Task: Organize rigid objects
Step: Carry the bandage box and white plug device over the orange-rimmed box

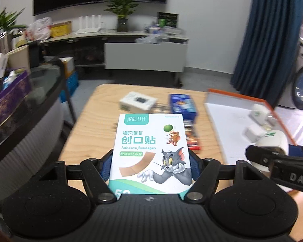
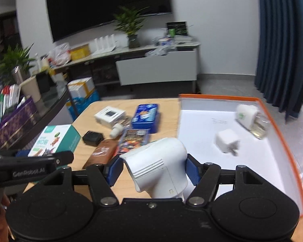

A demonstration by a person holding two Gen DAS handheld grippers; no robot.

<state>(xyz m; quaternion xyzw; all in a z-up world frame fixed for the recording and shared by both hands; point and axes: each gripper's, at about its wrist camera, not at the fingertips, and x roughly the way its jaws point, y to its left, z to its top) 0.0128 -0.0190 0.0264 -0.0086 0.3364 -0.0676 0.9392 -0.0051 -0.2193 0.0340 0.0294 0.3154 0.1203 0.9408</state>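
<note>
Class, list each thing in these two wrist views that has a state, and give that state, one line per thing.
Left gripper: shut on the bandage box.
Adhesive bandage box: closed, held off the table.
Right gripper: shut on the white device.
White device: held, tilted.
Orange-rimmed tray: open, holding two white plugs and a clear item.
White plug: lying in the tray.
Blue tin: closed, on the table.
</note>
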